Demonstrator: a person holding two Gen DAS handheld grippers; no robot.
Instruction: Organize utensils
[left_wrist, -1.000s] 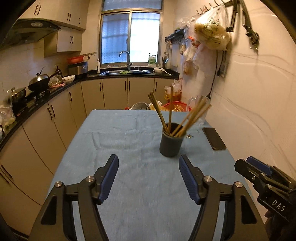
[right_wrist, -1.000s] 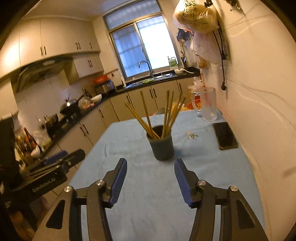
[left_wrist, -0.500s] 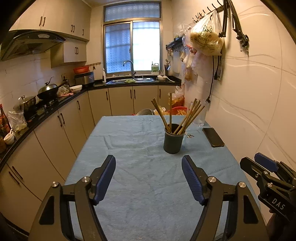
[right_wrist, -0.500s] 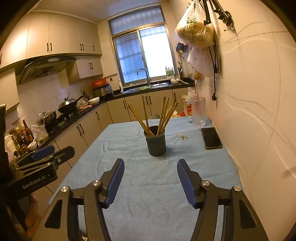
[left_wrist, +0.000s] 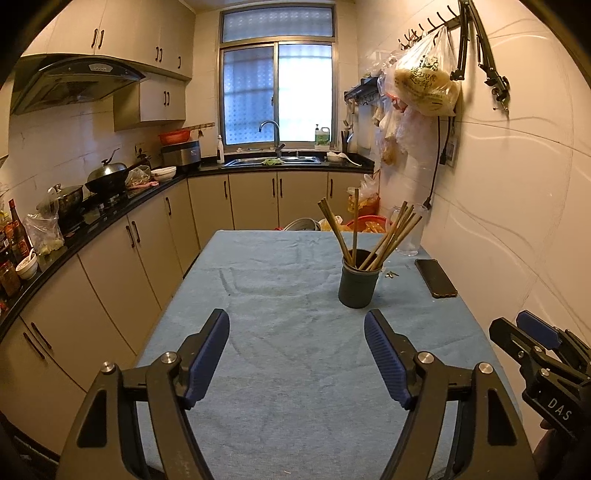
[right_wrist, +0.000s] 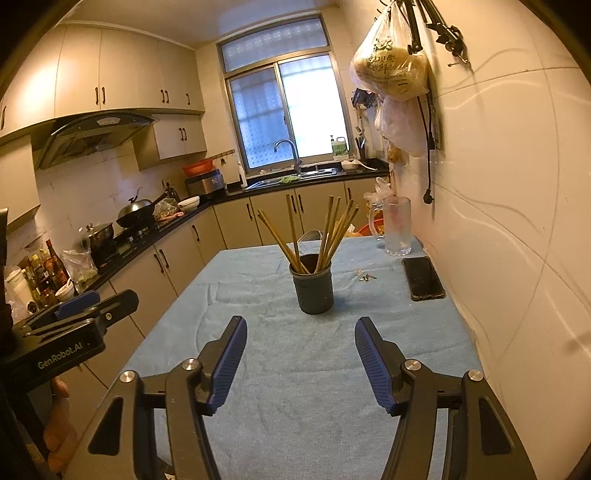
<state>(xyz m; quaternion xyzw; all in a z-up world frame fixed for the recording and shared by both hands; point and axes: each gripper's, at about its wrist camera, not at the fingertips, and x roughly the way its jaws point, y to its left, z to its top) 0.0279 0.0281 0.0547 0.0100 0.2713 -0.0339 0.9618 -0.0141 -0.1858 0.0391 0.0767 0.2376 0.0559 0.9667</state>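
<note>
A dark grey holder (left_wrist: 359, 280) stands upright on the blue tablecloth (left_wrist: 280, 295), with several wooden chopsticks (left_wrist: 388, 236) fanned out of it. It also shows in the right wrist view (right_wrist: 313, 288) with its chopsticks (right_wrist: 328, 232). My left gripper (left_wrist: 297, 332) is open and empty, held above the near part of the table, well short of the holder. My right gripper (right_wrist: 300, 339) is open and empty too, at a similar distance. Each gripper shows at the edge of the other's view.
A black phone (left_wrist: 435, 277) lies near the right wall, with small keys (right_wrist: 365, 277) beside it and a glass mug (right_wrist: 397, 230) at the far right corner. Cabinets and a cluttered counter (left_wrist: 92, 206) run along the left. Bags (left_wrist: 424, 85) hang on the right wall.
Both grippers have pulled back and risen away from the holder, so it looks smaller and farther. Both jaws stay open and empty.
</note>
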